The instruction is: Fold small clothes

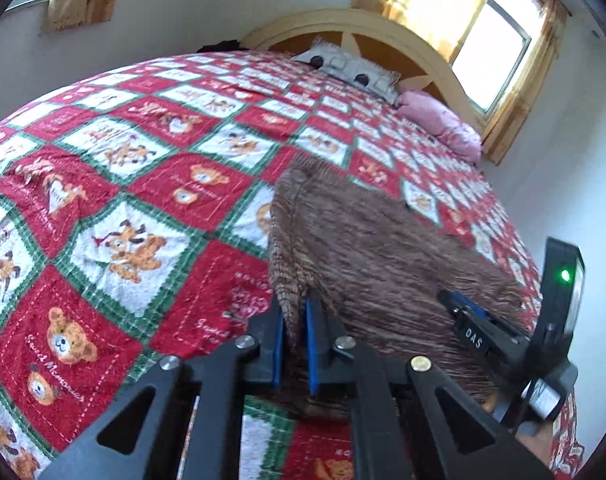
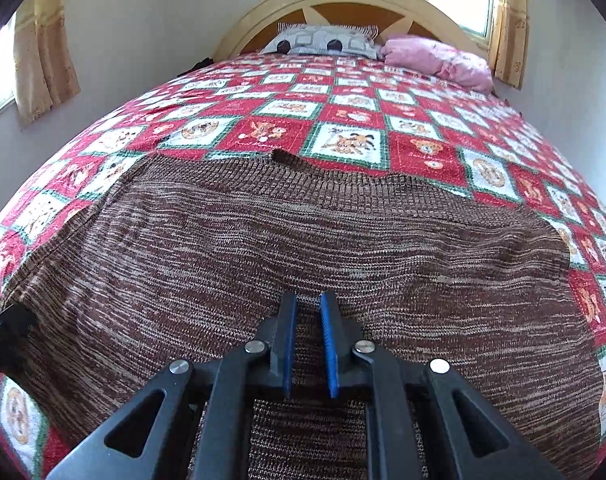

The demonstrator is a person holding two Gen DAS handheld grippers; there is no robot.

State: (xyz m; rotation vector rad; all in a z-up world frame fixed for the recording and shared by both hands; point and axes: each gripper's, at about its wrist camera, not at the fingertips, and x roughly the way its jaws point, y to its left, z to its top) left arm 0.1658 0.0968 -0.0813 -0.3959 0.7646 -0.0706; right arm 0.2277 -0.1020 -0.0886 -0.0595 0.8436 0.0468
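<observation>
Leftmost, a red, white and green checked bedspread [image 1: 115,184] printed with teddy bears covers the bed; one red square reads "Sweet Memories" in white script. A wide stretch of bare bedspread lies open on this side, reaching up to the cream wooden arched headboard [image 1: 383,26]. At centre, the brown marled knitted sweater [image 2: 303,240] lies spread flat on the bedspread near the foot of the bed, its ribbed far edge running crosswise and its near part passing under both tools. The left hand-held gripper [image 1: 296,320], black with blue pads, is clenched on a bunched fold at the sweater's left edge, which stands up between the pads. The right hand-held gripper [image 2: 308,312], of the same build, is closed down to a narrow slit over the sweater's near part; whether cloth is pinched there cannot be told. Seen from the left wrist, its body bears the letters "DAS" and a green lamp. Rightward, a crumpled pink pillow [image 2: 439,60] lies beside a grey patterned pillow [image 2: 323,42], against the headboard.
</observation>
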